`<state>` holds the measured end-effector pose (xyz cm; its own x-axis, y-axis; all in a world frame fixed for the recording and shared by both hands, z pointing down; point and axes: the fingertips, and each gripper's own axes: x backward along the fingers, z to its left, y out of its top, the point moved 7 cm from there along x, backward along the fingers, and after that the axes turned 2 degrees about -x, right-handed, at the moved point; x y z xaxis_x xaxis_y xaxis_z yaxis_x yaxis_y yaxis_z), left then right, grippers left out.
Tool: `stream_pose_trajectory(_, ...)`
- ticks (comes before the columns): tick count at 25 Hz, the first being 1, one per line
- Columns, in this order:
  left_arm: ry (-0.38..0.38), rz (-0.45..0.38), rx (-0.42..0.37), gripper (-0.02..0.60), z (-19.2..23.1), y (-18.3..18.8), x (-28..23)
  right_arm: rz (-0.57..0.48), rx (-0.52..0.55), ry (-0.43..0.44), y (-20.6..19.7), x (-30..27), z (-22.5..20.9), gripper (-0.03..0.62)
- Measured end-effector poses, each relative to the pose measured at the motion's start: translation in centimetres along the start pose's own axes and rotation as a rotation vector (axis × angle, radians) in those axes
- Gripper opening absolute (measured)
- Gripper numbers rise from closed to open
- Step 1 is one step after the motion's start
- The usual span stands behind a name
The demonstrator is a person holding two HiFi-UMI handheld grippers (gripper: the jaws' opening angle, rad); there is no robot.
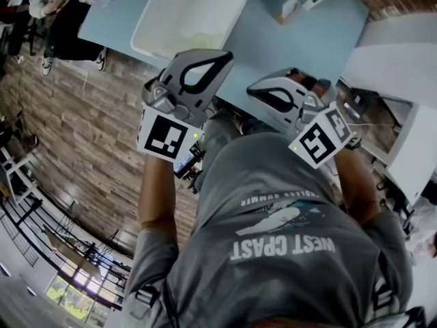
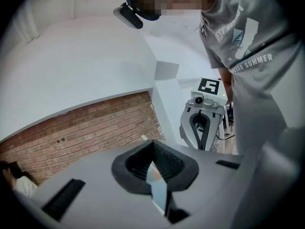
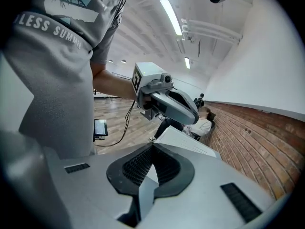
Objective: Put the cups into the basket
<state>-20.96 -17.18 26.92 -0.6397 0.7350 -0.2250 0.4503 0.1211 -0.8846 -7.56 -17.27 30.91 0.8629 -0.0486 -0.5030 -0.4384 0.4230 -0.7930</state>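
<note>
The person holds both tools close in front of the chest, elbows bent. The left gripper (image 1: 220, 59) points forward, away from the body. Its two jaws are pressed together at the tips with nothing between them, leaving only the hollow loop behind the tips. The left marker cube (image 1: 166, 135) sits at the rear of that claw, just ahead of the bare left forearm (image 1: 158, 197). The right gripper (image 1: 258, 87) is beside the left claw, near it but not touching. Its jaws are likewise closed tip to tip and empty. Behind the right marker cube (image 1: 319, 139), the right forearm (image 1: 356, 183) runs back toward the shoulder.
</note>
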Motion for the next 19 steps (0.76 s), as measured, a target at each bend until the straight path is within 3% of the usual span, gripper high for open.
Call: stream_pose_trajectory(19,-0.008,-0.016,-0.057,-0.002,-3.0,3.6,-0.9,-0.004,-0.016,-0.067,-0.9,4.5,2.5,0.014)
